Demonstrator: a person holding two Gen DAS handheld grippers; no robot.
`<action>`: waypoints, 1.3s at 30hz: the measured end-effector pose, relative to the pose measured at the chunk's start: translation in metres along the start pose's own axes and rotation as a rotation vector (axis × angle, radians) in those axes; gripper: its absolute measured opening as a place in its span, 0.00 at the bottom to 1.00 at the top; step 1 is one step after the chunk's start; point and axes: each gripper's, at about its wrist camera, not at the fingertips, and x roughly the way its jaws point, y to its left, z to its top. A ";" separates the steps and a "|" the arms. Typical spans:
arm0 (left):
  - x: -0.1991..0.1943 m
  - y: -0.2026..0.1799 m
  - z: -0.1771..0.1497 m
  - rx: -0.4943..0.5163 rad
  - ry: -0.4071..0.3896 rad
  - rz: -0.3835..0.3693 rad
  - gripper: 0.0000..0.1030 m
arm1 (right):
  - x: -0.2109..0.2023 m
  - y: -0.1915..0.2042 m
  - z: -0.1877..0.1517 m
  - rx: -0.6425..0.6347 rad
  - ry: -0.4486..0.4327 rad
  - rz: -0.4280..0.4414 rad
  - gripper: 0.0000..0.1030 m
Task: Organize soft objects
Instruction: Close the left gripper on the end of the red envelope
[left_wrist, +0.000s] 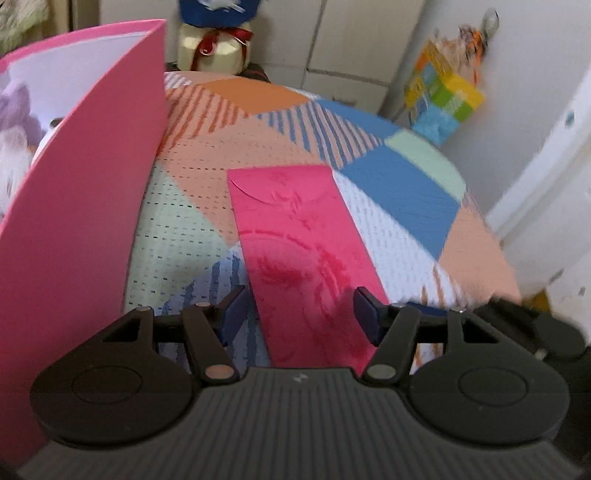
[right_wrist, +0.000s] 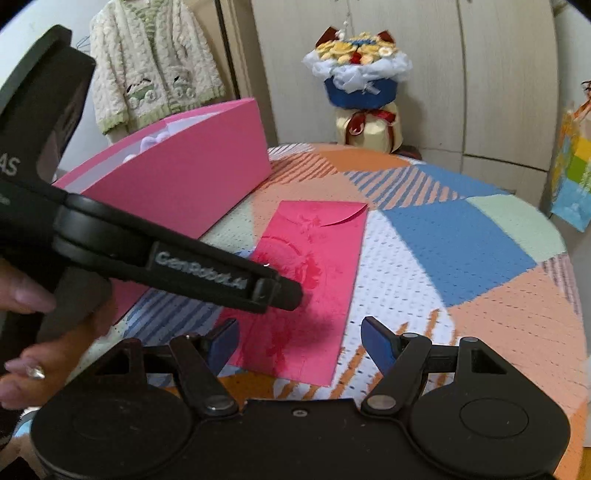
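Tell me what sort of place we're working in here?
Probably a room in a home: a knitted cardigan hangs by wardrobe-like doors, and a gift bouquet stands behind the round table with its patchwork cloth.

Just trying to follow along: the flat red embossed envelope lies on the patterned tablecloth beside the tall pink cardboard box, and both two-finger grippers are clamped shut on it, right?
Not quite. The flat red embossed envelope does lie beside the tall pink cardboard box, but both wrist views show the left gripper and right gripper open above it, neither clamped.

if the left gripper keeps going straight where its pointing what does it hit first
Most likely the red envelope lying flat on the patterned tablecloth; the open left gripper points down at its near end, though depth is unclear.
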 end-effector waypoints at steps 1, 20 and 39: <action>0.000 0.002 0.000 -0.015 0.000 -0.006 0.60 | 0.004 0.001 0.000 -0.007 0.016 0.014 0.81; 0.002 0.026 0.006 -0.175 0.058 -0.143 0.53 | 0.016 0.024 -0.005 -0.073 0.008 -0.065 0.94; -0.007 0.007 -0.007 -0.055 0.012 -0.066 0.30 | 0.004 0.012 -0.013 0.053 -0.042 -0.003 0.94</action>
